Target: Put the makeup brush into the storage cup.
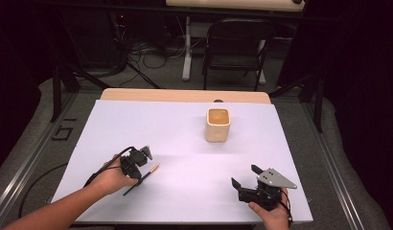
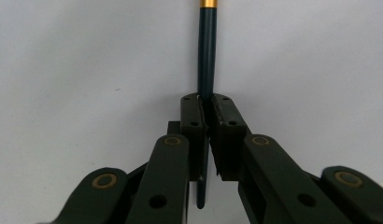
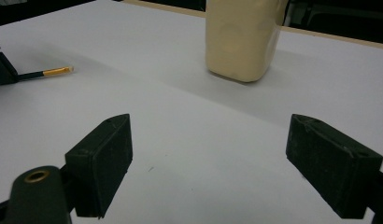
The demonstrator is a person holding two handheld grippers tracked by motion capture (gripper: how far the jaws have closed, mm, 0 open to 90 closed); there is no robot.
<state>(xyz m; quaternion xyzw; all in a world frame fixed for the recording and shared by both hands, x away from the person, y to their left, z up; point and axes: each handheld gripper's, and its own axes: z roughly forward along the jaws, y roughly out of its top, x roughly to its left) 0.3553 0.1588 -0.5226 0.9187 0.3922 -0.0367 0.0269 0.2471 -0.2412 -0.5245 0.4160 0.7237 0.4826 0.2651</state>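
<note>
The pencil [image 2: 207, 56] runs off the frame's top edge, pinched in the left claw [image 2: 207, 107]; lower right, the right claw [image 1: 243, 176] gapes empty over the tabletop [image 1: 185, 191].

Looks like a lab or recording studio: white-covered surface [image 1: 137, 124] on a wooden top, ringed by dark curtains and black metal stands [image 1: 58, 91], with loose cables [image 1: 146, 60] across grey carpet, a black folding chair [image 1: 235, 48] and a second desk behind.
</note>
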